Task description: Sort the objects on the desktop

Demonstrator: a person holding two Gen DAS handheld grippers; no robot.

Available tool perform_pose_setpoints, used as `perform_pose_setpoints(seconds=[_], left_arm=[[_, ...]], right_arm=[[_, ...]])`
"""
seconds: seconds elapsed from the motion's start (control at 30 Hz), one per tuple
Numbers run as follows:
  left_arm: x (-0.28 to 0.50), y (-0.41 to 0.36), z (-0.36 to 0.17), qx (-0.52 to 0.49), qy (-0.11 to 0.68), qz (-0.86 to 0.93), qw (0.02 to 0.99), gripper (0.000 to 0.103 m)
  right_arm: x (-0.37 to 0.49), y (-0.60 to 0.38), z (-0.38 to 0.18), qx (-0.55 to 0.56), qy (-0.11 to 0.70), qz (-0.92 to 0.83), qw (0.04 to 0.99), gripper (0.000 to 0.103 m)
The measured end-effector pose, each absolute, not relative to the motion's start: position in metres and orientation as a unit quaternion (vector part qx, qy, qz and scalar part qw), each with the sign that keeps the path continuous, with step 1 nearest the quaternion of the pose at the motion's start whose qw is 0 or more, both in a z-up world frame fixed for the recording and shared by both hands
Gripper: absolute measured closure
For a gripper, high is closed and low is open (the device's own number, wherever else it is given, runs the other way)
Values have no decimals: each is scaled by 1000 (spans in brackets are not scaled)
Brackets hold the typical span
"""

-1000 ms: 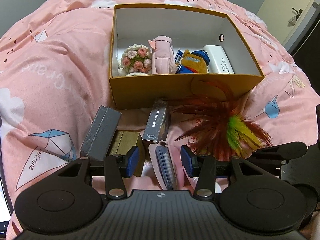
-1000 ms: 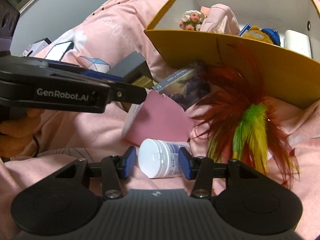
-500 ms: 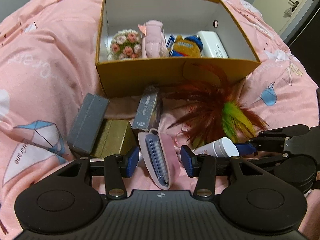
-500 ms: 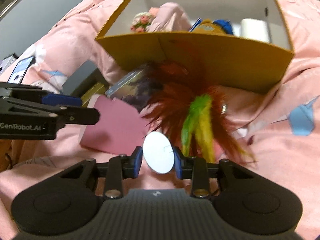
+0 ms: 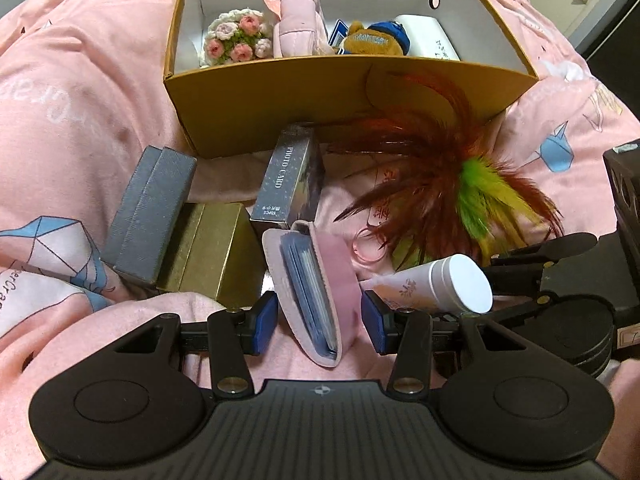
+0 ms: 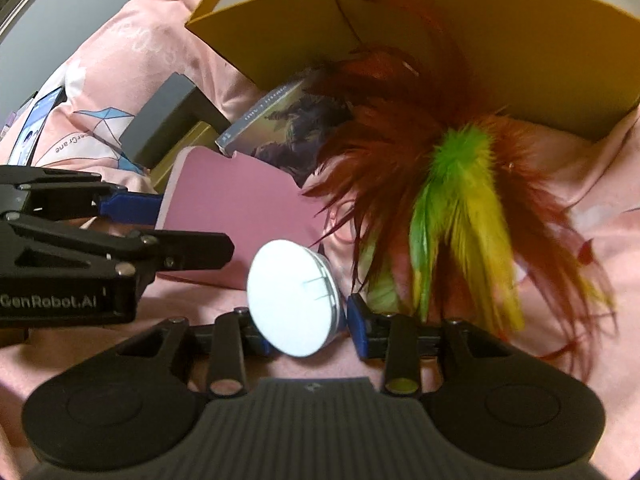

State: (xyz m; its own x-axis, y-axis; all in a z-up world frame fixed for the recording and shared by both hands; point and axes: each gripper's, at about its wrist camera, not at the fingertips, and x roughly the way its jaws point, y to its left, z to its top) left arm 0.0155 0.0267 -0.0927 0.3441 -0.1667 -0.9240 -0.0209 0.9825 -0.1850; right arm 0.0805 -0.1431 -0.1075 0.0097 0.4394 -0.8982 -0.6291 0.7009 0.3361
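My left gripper [image 5: 320, 320] stands open over the bed, with a pink card holder [image 5: 340, 280] on edge between its blue pads and a little room on both sides. My right gripper [image 6: 308, 328] is shut on a white capped tube [image 6: 292, 296]. The cap is tipped up toward the camera, and the jaws are opening slightly. In the left wrist view the tube [image 5: 440, 284] sits just right of the holder, with the right gripper [image 5: 496, 280] around it. The yellow box [image 5: 280, 112] behind them holds a knitted bouquet, a pink pouch, a bear and a white case.
A red, green and yellow feather toy [image 5: 452, 188] lies against the box front. A dark photo-card box [image 5: 288, 180], a grey box [image 5: 148, 212] and a gold box [image 5: 208, 248] are crowded left of the holder. Everything rests on a pink quilt [image 5: 80, 100].
Both grippers have come down closer to the bed. The right one narrowed onto the white tube, whose cap tipped up. The left one now straddles the pink card holder, no wider than before.
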Motion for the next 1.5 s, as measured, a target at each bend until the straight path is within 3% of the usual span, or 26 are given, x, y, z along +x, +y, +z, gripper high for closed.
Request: perform_pose_setpoints(seconds=[0.13, 0.5, 0.7, 1.03, 1.5], left_arm=[[16, 29, -91, -82, 570, -45, 816, 50], [18, 31, -80, -82, 562, -44, 822, 49], [19, 30, -79, -79, 560, -45, 824, 49], [18, 28, -77, -73, 559, -47, 825, 49], [18, 28, -78, -70, 560, -50, 824, 49]], right_arm=[[77, -144, -99, -96, 578, 369, 722, 75], [70, -160, -32, -110, 455, 375, 800, 76], [79, -165, -10, -111, 432, 383, 809, 76], [94, -181, 10, -118, 482, 427, 756, 76], [91, -170, -33, -181, 553, 427, 692, 76]])
